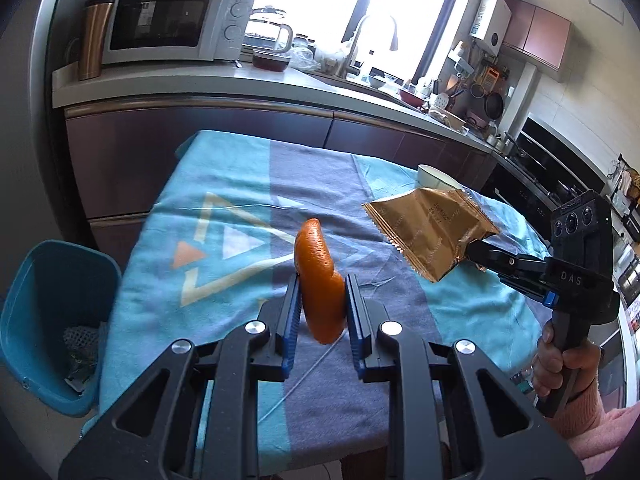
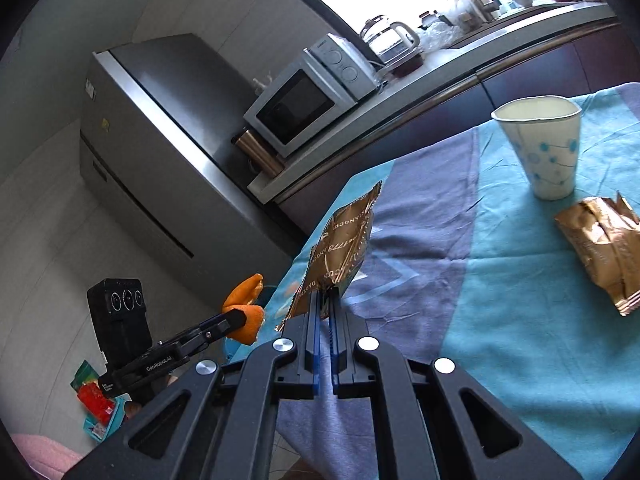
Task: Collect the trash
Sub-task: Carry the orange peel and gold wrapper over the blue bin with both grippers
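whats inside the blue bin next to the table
The bin holds some grey mesh-like netting and darker scraps below it. The near wall hides the rest of the bottom, so anything more cannot be told.

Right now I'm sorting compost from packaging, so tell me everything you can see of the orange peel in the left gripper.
The orange peel is one curved, pitted strip, deep orange outside, looking fresh and leathery. It stands roughly upright, clamped near its lower half between the blue pads of the left gripper, and is lifted clear of the tablecloth. In the right wrist view the peel looks folded, with a paler curled edge on top. Only the gripper pads touch it.
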